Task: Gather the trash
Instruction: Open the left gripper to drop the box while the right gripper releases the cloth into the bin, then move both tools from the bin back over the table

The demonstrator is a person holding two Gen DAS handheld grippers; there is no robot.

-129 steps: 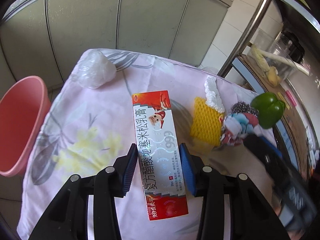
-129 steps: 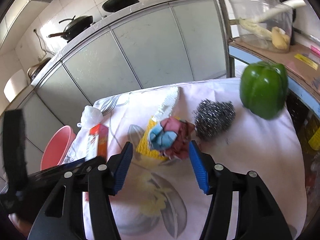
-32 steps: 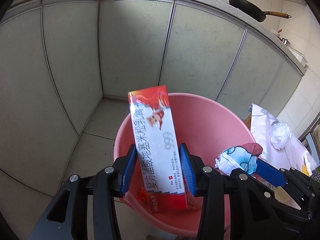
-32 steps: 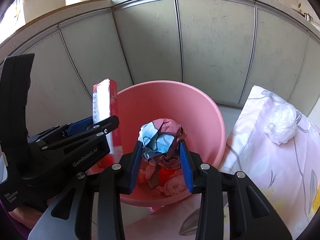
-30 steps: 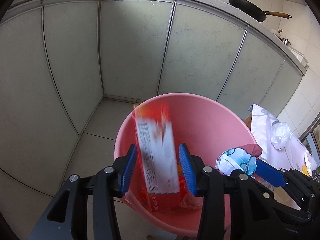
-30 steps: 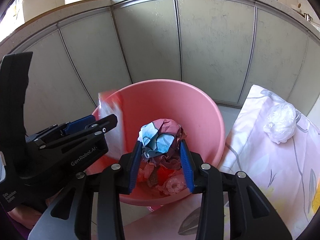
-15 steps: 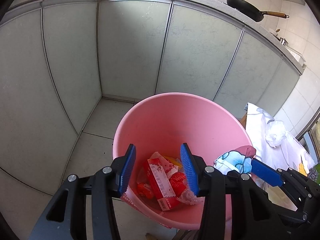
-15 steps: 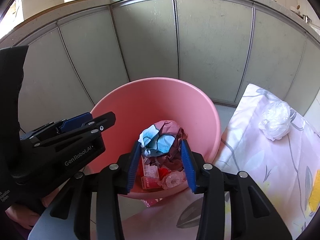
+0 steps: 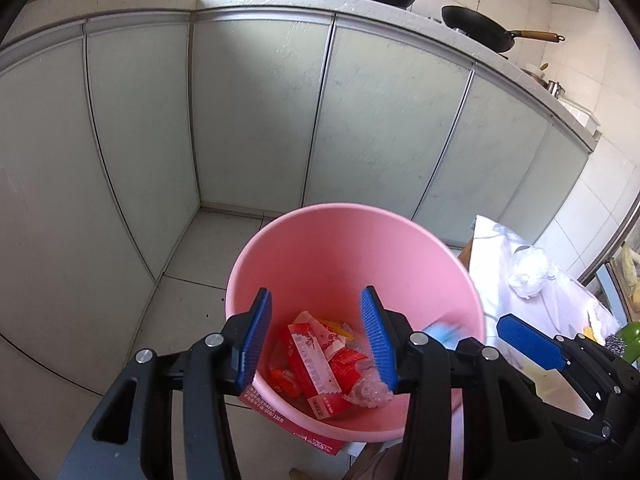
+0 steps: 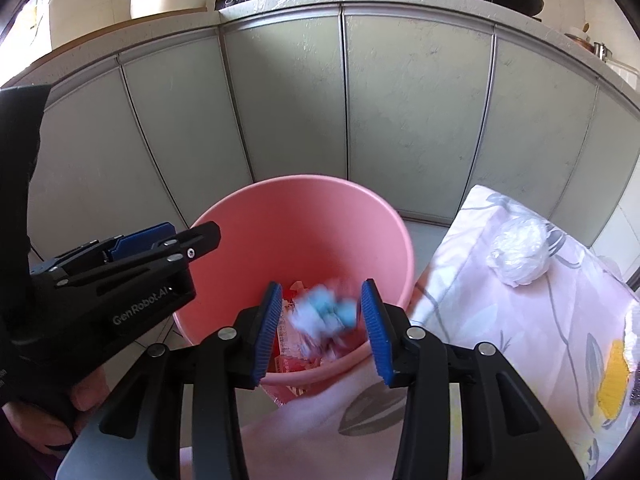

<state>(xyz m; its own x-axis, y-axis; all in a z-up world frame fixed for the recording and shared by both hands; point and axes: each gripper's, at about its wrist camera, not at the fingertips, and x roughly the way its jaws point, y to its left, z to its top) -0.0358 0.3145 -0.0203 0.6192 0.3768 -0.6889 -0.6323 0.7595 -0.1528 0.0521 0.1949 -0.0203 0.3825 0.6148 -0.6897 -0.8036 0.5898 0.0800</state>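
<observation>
A pink bucket stands on the floor beside the table. My left gripper is open and empty above it. The red and white ointment box lies inside the bucket among wrappers. My right gripper is open over the bucket's near rim. The crumpled blue and maroon wad is blurred, dropping between its fingers into the bucket; it shows as a blue blur in the left wrist view.
A table with a floral pink cloth is on the right, carrying a crumpled white plastic bag. A green pepper shows at the far right. Grey cabinet doors stand behind the bucket.
My left gripper let go of the ointment box, which fell into the bucket. My right gripper has just opened and the crumpled wad is falling from it.
</observation>
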